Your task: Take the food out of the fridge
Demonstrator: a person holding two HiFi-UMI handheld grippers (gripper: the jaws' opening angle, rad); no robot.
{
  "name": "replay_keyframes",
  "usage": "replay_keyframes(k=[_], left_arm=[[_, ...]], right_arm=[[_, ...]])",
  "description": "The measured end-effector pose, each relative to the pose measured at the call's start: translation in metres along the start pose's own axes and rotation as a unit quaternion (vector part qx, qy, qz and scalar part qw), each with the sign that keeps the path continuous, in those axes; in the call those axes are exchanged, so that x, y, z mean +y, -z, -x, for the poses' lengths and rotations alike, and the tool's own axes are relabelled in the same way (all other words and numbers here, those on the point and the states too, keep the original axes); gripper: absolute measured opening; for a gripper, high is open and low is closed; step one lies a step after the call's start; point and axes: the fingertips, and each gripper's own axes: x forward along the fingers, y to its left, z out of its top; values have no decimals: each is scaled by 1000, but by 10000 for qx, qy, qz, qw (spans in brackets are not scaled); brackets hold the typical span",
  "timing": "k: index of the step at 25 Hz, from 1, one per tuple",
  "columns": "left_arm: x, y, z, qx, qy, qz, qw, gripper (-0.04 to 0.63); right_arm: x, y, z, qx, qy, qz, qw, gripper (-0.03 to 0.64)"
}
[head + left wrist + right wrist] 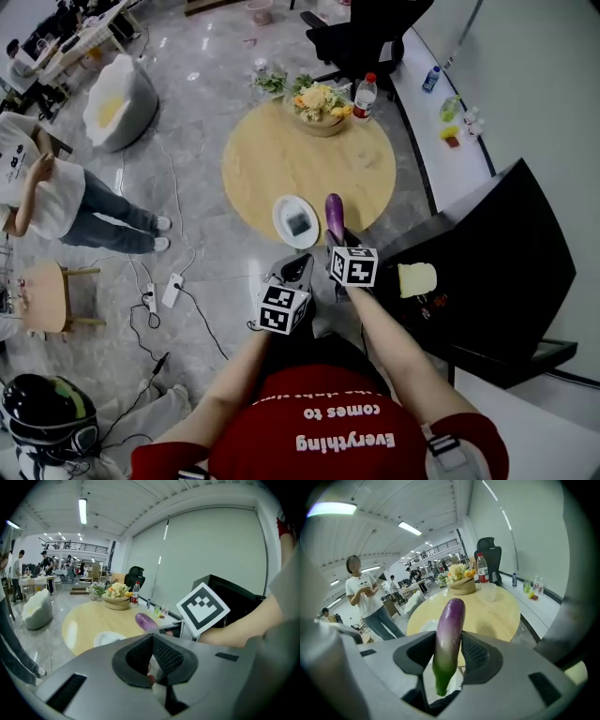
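My right gripper [336, 240] is shut on a purple eggplant [334, 216] with a green stem end; it sticks up past the jaws, over the near edge of the round wooden table [272, 159]. In the right gripper view the eggplant [450, 630] stands between both pads of the right gripper [449, 641]. My left gripper [300, 269] hangs just left of it, jaws shut and holding nothing, as the left gripper view shows at the left gripper [152, 640]. A white plate [296, 221] lies beside the eggplant. The black fridge [511, 253] stands at my right, a pale yellow food piece [417, 278] at its open front.
A flower basket [319, 105] and a red-capped bottle [365, 96] stand at the table's far side. A black office chair [361, 37] is behind it. A person [56, 202] stands at left, near a white beanbag [117, 103]. Cables and a power strip [173, 289] lie on the floor.
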Motion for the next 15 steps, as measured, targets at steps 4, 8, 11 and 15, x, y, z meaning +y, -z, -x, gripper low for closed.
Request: replay_keyframes(k=[4,8,11,15], left_arm=[[17,-9,-10,-28,-3,64,10000,3],[33,-6,-17,108,-55,89,9999,3],[41,-2,-21,170,-95,177,9997,5],[47,0,-26,238,-130,216,9994,3]], right_arm=[[-13,10,-31,371,133,258,9989,176],[-24,21,-58,683,243,565,9958,176],[-30,30,-70,862,207,713,9935,176],[-35,38,-80,961,238,856,9914,176]])
